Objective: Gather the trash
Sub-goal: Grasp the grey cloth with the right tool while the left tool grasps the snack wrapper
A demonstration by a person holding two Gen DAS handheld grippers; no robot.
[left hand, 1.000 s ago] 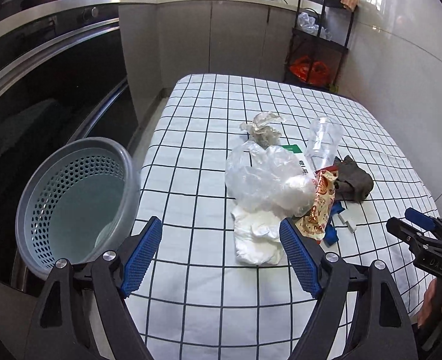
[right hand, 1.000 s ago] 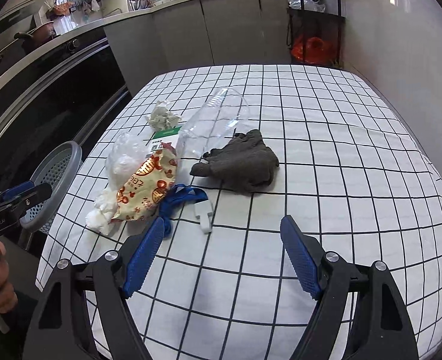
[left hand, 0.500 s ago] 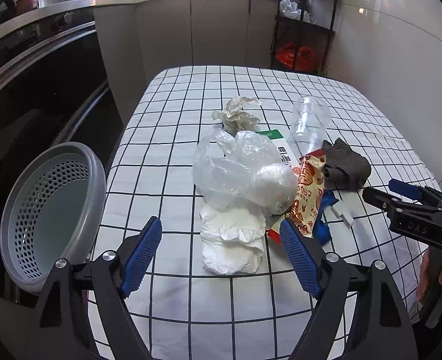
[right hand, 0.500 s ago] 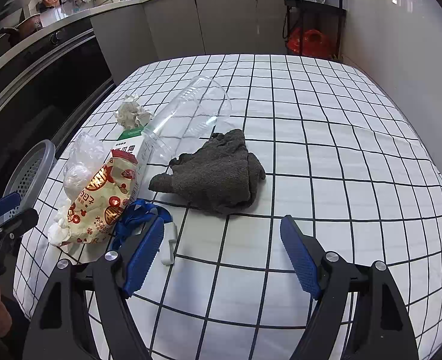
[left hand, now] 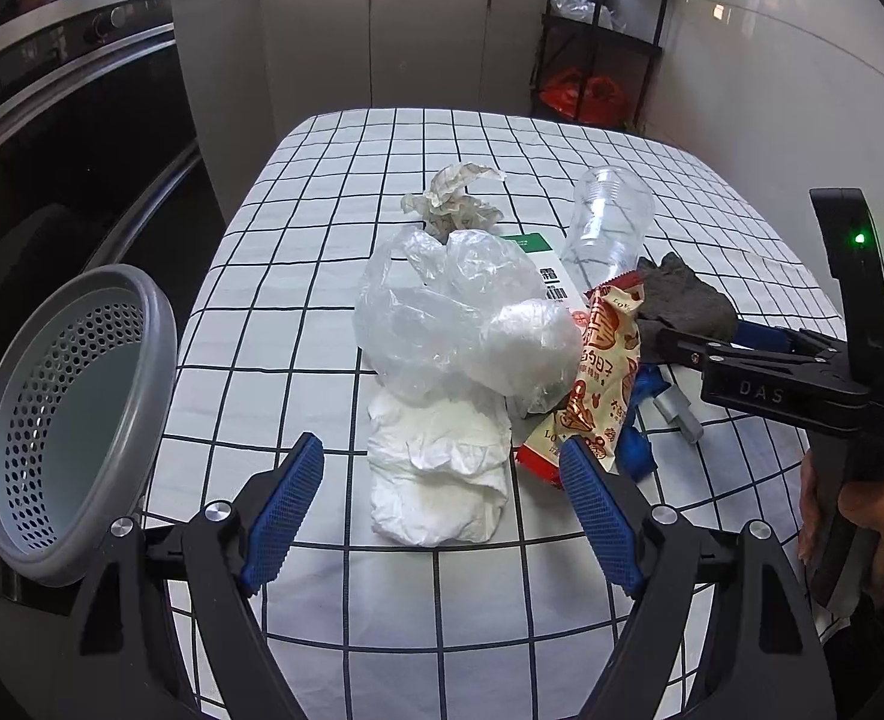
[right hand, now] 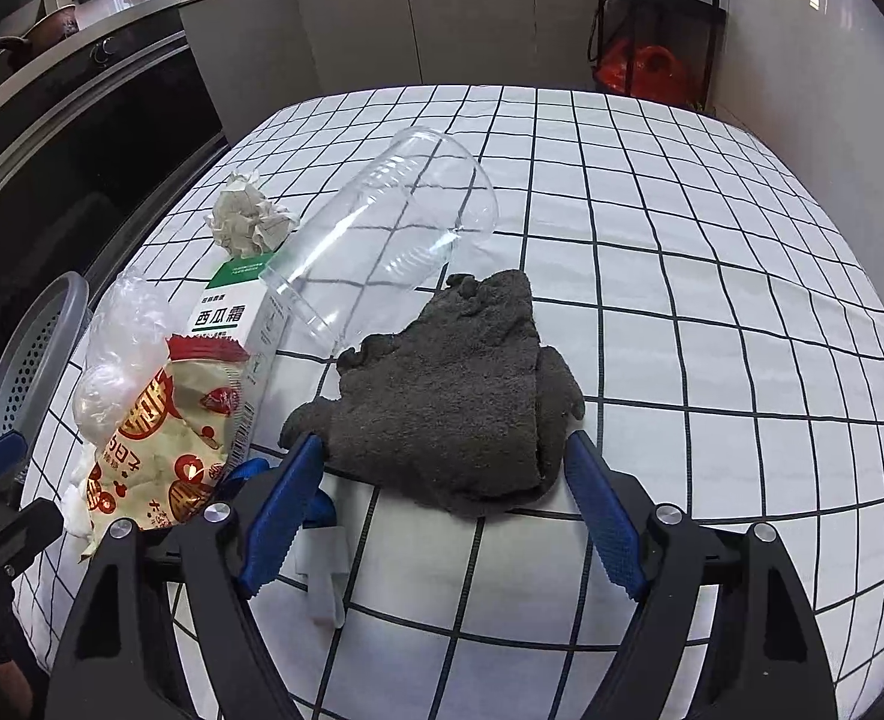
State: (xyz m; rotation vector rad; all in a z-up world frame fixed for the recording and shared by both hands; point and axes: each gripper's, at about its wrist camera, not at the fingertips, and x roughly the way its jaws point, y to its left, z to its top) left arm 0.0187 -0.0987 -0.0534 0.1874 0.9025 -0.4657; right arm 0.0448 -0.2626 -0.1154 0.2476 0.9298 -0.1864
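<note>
Trash lies heaped on the checked tablecloth (left hand: 322, 312): a white crumpled tissue (left hand: 436, 480), a clear plastic bag (left hand: 454, 324), a red snack wrapper (left hand: 598, 384), a clear plastic cup (right hand: 382, 240) on its side, a green-white box (right hand: 232, 306), a crumpled paper ball (right hand: 247, 219) and a dark grey cloth (right hand: 460, 402). My left gripper (left hand: 442, 504) is open, its fingers either side of the white tissue. My right gripper (right hand: 442, 498) is open, its fingers flanking the near edge of the grey cloth. It also shows in the left wrist view (left hand: 772, 372).
A grey perforated basket (left hand: 70, 420) hangs off the table's left edge. A blue strap with a white clip (right hand: 322, 564) lies by the wrapper. Dark oven fronts stand at left, a black rack with bags (left hand: 598, 36) at the back right.
Both grippers have moved forward toward the heap. The left one now brackets the white tissue, the right one has closed in on the grey cloth. Both stay open.
</note>
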